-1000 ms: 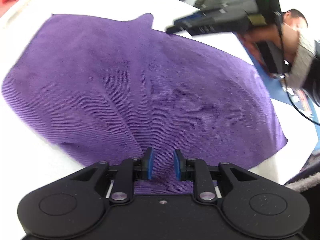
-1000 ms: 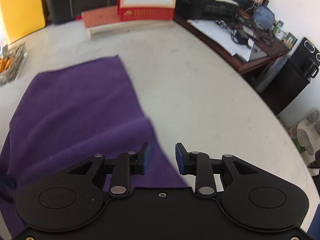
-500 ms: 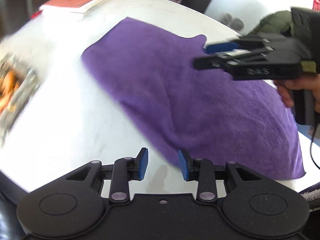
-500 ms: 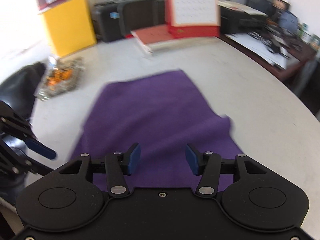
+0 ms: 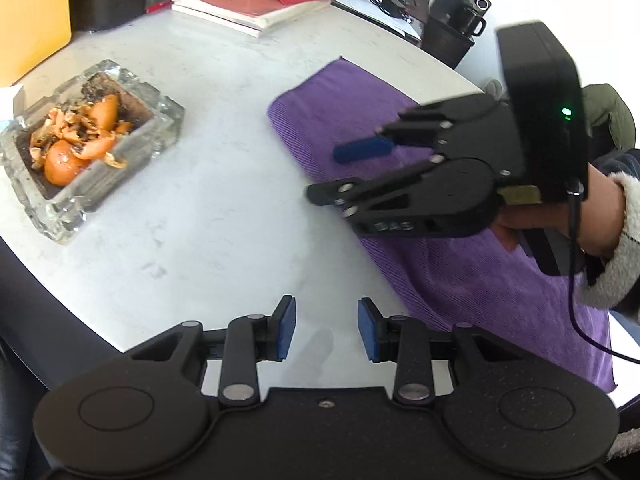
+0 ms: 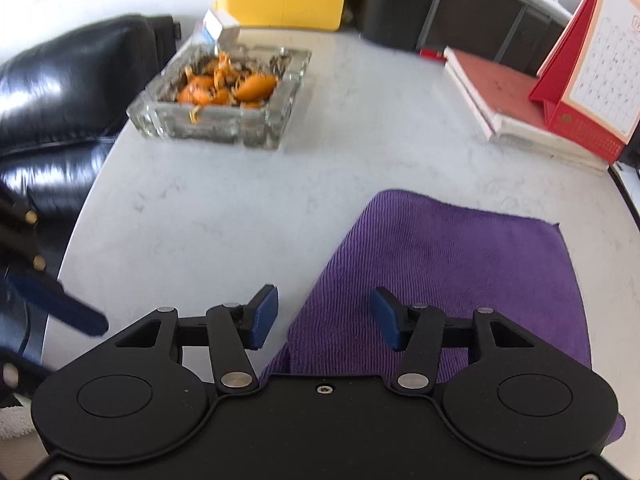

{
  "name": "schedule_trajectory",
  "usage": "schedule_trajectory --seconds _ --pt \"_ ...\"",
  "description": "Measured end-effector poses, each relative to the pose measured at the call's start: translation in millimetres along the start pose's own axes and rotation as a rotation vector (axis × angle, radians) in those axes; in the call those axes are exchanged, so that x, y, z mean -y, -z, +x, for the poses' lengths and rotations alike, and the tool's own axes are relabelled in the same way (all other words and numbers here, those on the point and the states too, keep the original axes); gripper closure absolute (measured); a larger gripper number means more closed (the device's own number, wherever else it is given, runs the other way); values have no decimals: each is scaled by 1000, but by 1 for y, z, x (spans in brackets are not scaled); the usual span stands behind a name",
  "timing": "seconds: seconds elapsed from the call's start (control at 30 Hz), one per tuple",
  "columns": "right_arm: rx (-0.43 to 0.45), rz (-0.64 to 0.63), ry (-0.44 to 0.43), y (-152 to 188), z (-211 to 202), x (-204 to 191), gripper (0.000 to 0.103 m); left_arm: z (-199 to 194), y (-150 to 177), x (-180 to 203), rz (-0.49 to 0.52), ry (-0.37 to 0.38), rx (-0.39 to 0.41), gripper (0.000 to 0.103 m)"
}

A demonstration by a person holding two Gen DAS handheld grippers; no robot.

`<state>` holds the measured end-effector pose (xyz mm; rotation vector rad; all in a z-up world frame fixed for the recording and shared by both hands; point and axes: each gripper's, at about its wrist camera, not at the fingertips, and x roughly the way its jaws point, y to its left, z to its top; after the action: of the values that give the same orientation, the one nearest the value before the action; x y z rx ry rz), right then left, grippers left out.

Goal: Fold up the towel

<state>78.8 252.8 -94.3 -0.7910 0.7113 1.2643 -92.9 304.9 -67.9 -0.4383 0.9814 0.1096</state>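
Both jaws parted, empty: my left gripper (image 5: 326, 330) over bare tabletop, my right gripper (image 6: 325, 318) above the towel's near edge. Purple towel (image 6: 440, 264), folded, long axis running away from me toward the calendar (image 6: 592, 76). White marble table (image 6: 224, 200); glass ashtray (image 6: 224, 96) of orange peel at its far left edge; office clutter behind.

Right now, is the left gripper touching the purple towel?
Apart. In the left wrist view the left gripper is open over bare table, and white surface shows between its right fingertip and the purple towel edge.
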Motion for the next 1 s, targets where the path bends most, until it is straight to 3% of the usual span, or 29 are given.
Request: schedule_trajectory --seconds 0.07,0.13,0.23,0.43,0.5,0.6,0.73,0.87,1.0 --pt "-5 51 -7 4 -2 8 87 3 -4 -7 -8 0 3 71" --pt "14 153 -37 8 -5 23 97 6 -9 -10 -9 4 3 71" --pt "84 344 -97 21 -19 52 97 3 -12 -15 -3 17 8 71" --pt "181 698 -105 73 -53 112 97 20 -28 -19 -6 49 2 71" --pt "161 804 -61 98 -55 129 93 26 -35 -17 -1 57 0 71" --pt "145 852 -17 115 -56 139 87 35 -45 -16 -6 82 1 71" --pt "173 857 -1 127 -65 140 61 53 -64 -11 -27 144 6 71" --pt "220 850 -15 139 -83 137 59 72 -87 -6 -59 212 13 70" --pt "190 838 38 159 -98 134 56 98 -114 2 -84 251 5 69"
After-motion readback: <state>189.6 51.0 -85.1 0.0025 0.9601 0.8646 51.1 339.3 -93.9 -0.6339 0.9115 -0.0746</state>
